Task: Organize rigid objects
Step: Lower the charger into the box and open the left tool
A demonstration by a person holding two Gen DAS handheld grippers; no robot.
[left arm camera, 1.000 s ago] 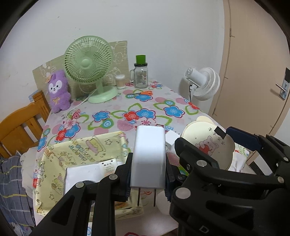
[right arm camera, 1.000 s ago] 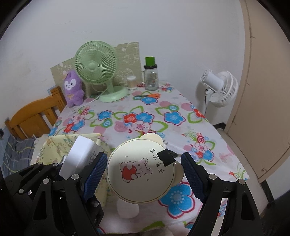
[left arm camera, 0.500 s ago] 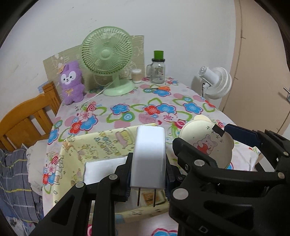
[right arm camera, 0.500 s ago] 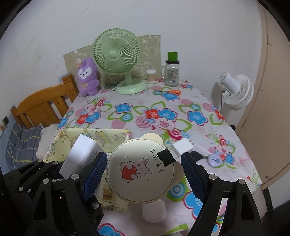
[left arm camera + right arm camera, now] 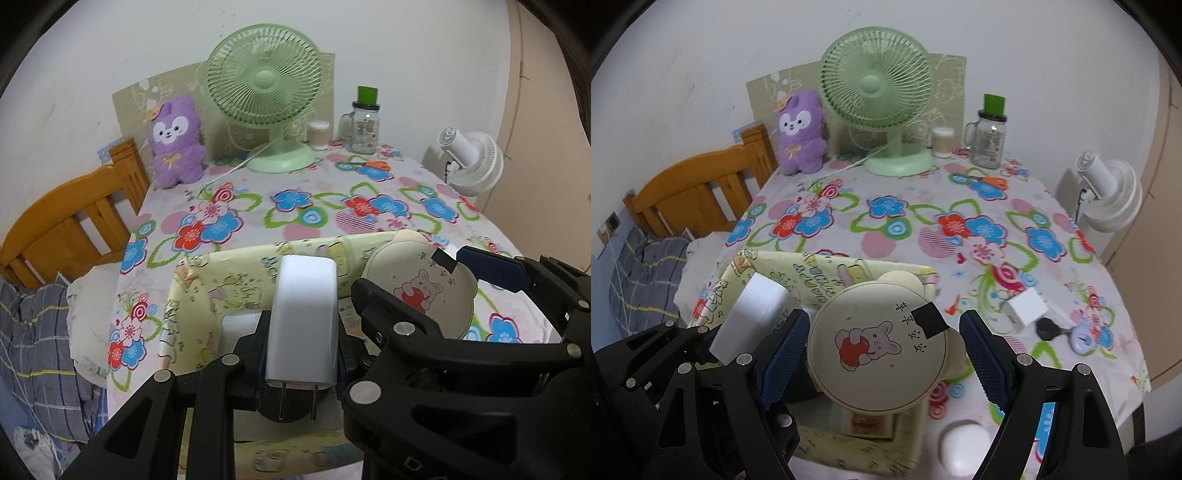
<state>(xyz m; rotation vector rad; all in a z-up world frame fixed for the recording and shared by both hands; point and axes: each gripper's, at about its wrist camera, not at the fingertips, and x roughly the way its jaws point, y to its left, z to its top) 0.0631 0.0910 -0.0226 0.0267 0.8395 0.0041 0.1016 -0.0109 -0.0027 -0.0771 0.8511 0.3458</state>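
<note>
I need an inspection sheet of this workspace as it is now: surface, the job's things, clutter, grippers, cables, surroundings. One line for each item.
Surface: table under a flowered cloth.
Job's things: white charger and round cream case with a rabbit picture, both held above the yellow fabric box; a smaller white charger, a black key and a white oval case lie on the cloth.
Clutter: green fan, purple plush toy, glass jar, small cup.
Grippers: left gripper shut on the white charger; right gripper holds the round case.
Cables: the green fan's white cord.
Surroundings: wooden chair, white fan, door.
</note>
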